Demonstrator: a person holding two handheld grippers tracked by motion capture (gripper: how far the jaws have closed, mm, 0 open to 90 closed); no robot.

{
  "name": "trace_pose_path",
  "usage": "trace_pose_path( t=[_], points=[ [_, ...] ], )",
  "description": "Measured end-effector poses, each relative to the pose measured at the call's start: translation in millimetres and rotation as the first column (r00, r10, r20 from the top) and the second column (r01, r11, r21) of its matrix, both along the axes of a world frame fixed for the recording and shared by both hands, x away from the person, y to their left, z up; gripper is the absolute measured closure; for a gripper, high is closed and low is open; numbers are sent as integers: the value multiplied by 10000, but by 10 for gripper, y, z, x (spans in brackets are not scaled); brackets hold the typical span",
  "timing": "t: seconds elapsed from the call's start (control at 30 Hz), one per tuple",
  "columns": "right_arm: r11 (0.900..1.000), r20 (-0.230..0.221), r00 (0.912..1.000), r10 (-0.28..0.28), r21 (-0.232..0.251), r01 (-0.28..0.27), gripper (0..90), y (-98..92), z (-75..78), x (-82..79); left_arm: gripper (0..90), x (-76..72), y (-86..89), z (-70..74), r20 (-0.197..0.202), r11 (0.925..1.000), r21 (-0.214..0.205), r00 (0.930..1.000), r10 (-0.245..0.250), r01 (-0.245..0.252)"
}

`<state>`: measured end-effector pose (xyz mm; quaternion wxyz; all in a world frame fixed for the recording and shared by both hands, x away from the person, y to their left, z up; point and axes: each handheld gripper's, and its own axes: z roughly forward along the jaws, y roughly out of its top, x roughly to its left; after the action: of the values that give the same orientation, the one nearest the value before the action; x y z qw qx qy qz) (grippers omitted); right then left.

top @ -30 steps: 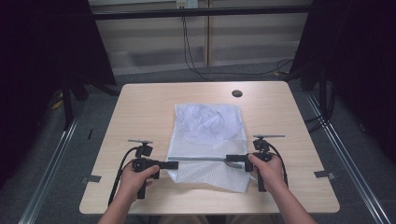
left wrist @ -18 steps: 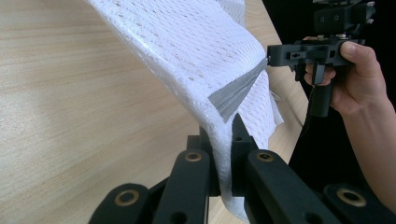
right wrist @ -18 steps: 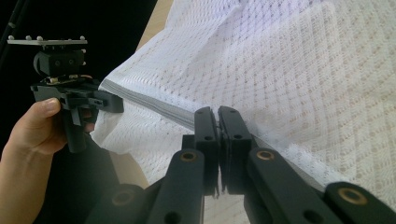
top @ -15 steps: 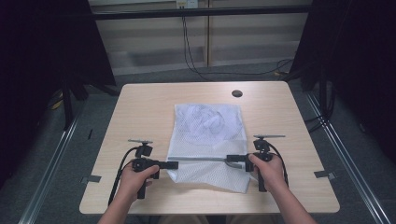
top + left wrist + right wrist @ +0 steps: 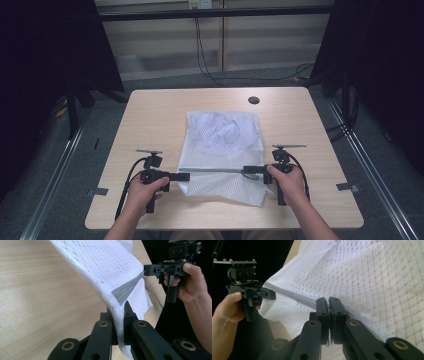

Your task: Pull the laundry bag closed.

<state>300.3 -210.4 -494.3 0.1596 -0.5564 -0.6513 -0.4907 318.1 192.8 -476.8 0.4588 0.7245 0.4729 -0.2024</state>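
A mesh laundry bag (image 5: 222,150) lies on the table (image 5: 150,115), midway between its left and right edges, reaching from the middle toward the near edge. The left gripper (image 5: 186,176) grips the bag's near left side, the right gripper (image 5: 246,170) its near right side. A cable grommet (image 5: 254,100) sits near the far edge, right of centre, behind the bag.

Lab or test bay — not a home. Light wood table (image 5: 150,107) stands alone on grey carpet tile floor (image 5: 60,190), boxed in by black curtains (image 5: 45,55) left and right. Metal floor rails (image 5: 372,172) run along both sides, with tape marks (image 5: 97,192) beside the table. Cables (image 5: 202,55) drop from a wall outlet (image 5: 199,4) onto the floor at the back. Cable grommet hole (image 5: 253,100) in the tabletop — office desk reused as a recording bench.
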Motion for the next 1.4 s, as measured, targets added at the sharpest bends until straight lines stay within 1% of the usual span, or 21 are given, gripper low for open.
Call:
trace_pose_path(
  t=[0.07,0.1,0.23,0.4,0.43,0.5,0.57,0.63,0.7,0.77,0.9,0.93,1.0,1.03,1.07,1.1,1.17,1.23,1.3,1.33,1.4],
  points=[
    [10000,-46,10000,20,7,-20,873,2,-1,-1,889,6,11,-2,68,9999,79,9999,-106,105],
    [10000,-51,10000,21,21,-21,873,2,-1,0,890,1,2,1,-16,10000,-11,10000,-18,18],
    [10000,29,10000,13,53,-13,872,-13,-7,8,890,5,4,-1,15,9999,49,9999,-106,106],
    [10000,-6,10000,-22,36,22,872,-26,-8,10,890,13,12,-3,19,9999,74,9999,-120,120],
    [10000,-94,9999,-39,62,39,873,-35,-6,7,890,13,13,-2,-7,9999,60,10000,-93,93],
    [9999,-81,9999,-73,140,74,873,-54,-15,6,890,15,13,-3,17,9999,63,9999,-128,128],
    [9999,-43,9999,-111,30,111,872,-64,-17,3,890,19,15,-3,6,9999,51,9999,-130,130],
    [9999,-61,9999,-132,59,132,872,-62,-19,-2,890,20,13,-3,9,9999,36,9999,-114,114],
    [9999,-70,9999,-128,14,128,873,-58,-16,-7,890,18,13,3,-81,10000,4,9999,-99,99],
    [9999,-61,9999,-127,36,127,873,-61,-15,-8,890,24,16,-2,-5,9999,42,9999,-152,152],
    [9999,-18,10000,-85,105,85,872,-71,-16,-7,890,23,16,-2,-18,9999,39,9999,-155,155],
    [9999,-76,9999,-96,118,97,872,-72,-13,-8,890,25,17,-3,1,9998,66,9998,-184,184],
    [9999,-79,9999,-70,110,71,872,-72,-16,-7,890,20,14,0,-80,9999,36,9999,-115,115],
    [10000,-102,9999,-84,24,84,872,-74,-16,-7,890,21,18,0,-91,10000,28,9999,-90,91],
    [9999,-40,9999,-115,-22,115,872,-80,-22,-4,890,17,15,3,-147,10000,-74,9999,49,-50],
    [9999,-43,9999,-145,-47,145,872,-88,-24,-3,890,23,28,2,-45,10000,-6,10000,-1,1],
    [9999,-63,9998,-163,39,164,872,-95,-25,-4,890,23,31,0,-61,10000,14,10000,-41,41],
    [9999,-56,9999,-158,-11,158,872,-91,-22,-3,890,23,28,0,-113,10000,-35,9999,-6,5],
    [9999,-63,9999,-148,18,148,872,-92,-25,-5,890,25,30,0,-99,10000,-14,9999,-31,31],
    [9999,-122,9998,-144,21,144,873,-94,-22,-11,890,32,34,-2,-21,9999,53,9999,-114,114],
    [9998,-26,9999,-136,-124,136,872,-106,-19,-17,890,33,33,0,-48,10000,12,10000,-16,16]
  ],
)
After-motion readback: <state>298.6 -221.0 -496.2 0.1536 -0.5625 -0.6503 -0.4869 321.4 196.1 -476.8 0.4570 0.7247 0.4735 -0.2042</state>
